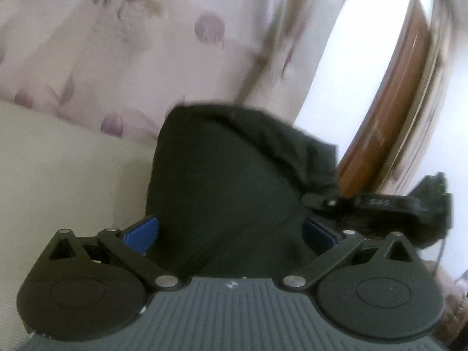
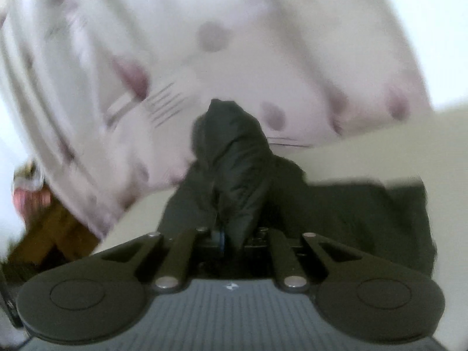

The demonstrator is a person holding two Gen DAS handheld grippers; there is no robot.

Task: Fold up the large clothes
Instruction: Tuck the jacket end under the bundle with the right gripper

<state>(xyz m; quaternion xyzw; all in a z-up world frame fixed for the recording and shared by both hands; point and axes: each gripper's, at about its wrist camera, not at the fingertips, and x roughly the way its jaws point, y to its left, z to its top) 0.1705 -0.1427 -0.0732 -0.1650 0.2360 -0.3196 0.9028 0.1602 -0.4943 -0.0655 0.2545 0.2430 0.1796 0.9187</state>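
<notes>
A large black garment fills the space between the blue pads of my left gripper. The jaws stand wide apart with the cloth bulging between them, so the grip is unclear. My right gripper is shut on a bunched fold of the same black garment, which rises above the fingers. The rest of the garment trails to the right over a cream surface. The right gripper also shows in the left wrist view, close on the right.
A cream bed surface lies under the garment. A white floral quilt or curtain is behind. A brown wooden frame stands at the right, and brown wood at lower left in the right wrist view.
</notes>
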